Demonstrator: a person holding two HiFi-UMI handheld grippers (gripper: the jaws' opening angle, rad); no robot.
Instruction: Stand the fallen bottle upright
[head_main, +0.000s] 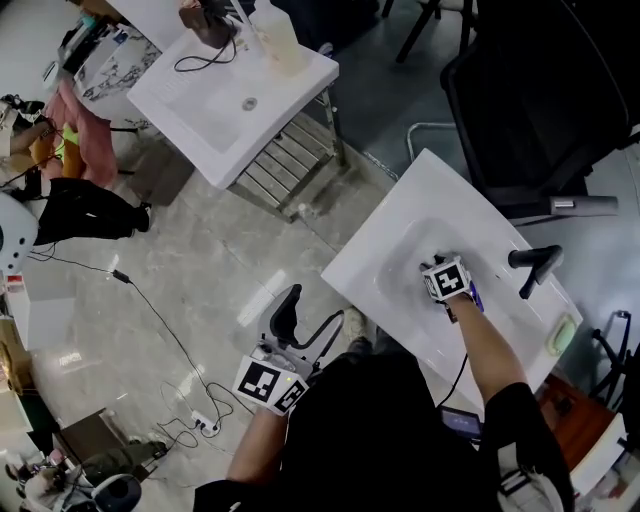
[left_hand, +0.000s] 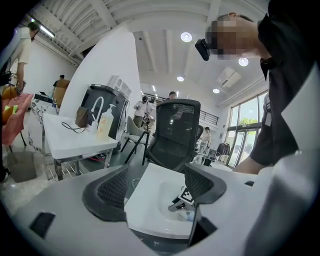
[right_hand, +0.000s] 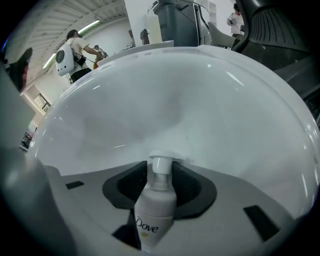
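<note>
The bottle (right_hand: 156, 205) looks to me like light, smooth plastic, likely to slip or swivel in a pinch, so I'd hold the wide body rather than the thin pump neck. My right tool (right_hand: 160, 172) is clamped on its upper part, down in the basin of the white sink (head_main: 372, 250) at the right of the head view. My left tool (left_hand: 155, 189) hangs open and empty at lower left. In the right gripper view its long axis runs from the bottom edge up to mid-frame, pump cap foremost against the porcelain.

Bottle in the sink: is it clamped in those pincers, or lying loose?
Clamped, it seems: the bottle sits between the right gripper's jaws, which press against its sides.
</note>
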